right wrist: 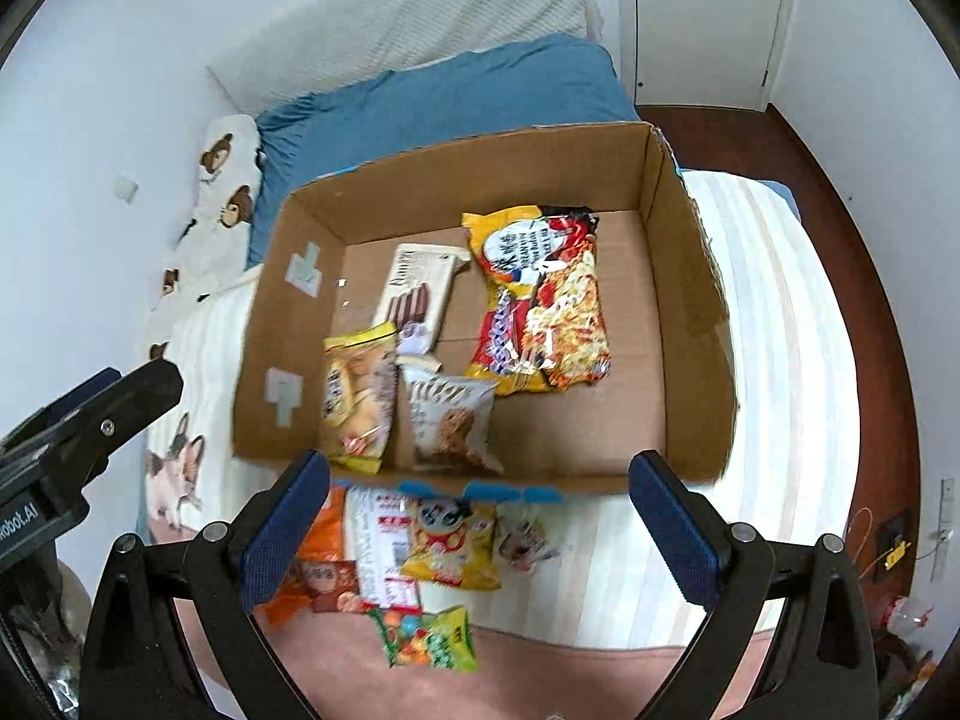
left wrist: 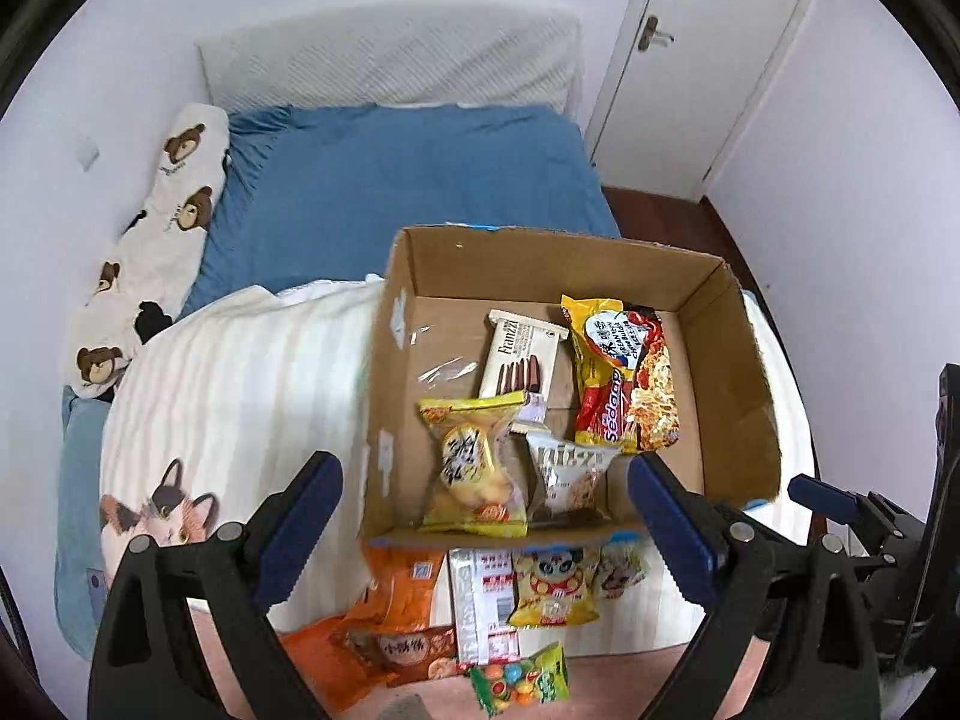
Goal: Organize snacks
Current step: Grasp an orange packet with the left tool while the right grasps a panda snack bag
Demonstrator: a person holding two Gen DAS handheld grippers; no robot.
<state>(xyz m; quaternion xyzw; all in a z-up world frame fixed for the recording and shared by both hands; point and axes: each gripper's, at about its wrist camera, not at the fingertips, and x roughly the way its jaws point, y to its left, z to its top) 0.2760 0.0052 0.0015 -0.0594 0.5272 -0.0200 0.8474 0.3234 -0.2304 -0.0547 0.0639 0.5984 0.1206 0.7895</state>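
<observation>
Snacks lie past the wide-open, empty left gripper (left wrist: 486, 516): four packets inside the cardboard box (left wrist: 744, 360) on the bed (left wrist: 240, 360), others at its near edge. Right-wrist view shows the right gripper (right wrist: 480, 516) equally spread and empty, plus floor (right wrist: 840, 240) beyond the bed's right edge.

A matt brown cardboard box (left wrist: 708, 360), its cut edges rough and its inner left wall patched with pale tape, sits at centre frame on a striped cloth blanket (left wrist: 240, 384). Inside, a glossy plastic noodle packet (left wrist: 624, 378), a smooth cream wafer wrapper (left wrist: 522, 354) and two shiny crinkled snack bags catch the light. More glossy foil packets (right wrist: 444, 546) lie at lower centre. A soft blue cotton-like sheet (left wrist: 408, 174) covers the bed above. Each tool shows matt black plastic arms, textured blue pads (right wrist: 282, 528) and bright metal rivets. Polished dark wood flooring (right wrist: 840, 240) gleams at right.
</observation>
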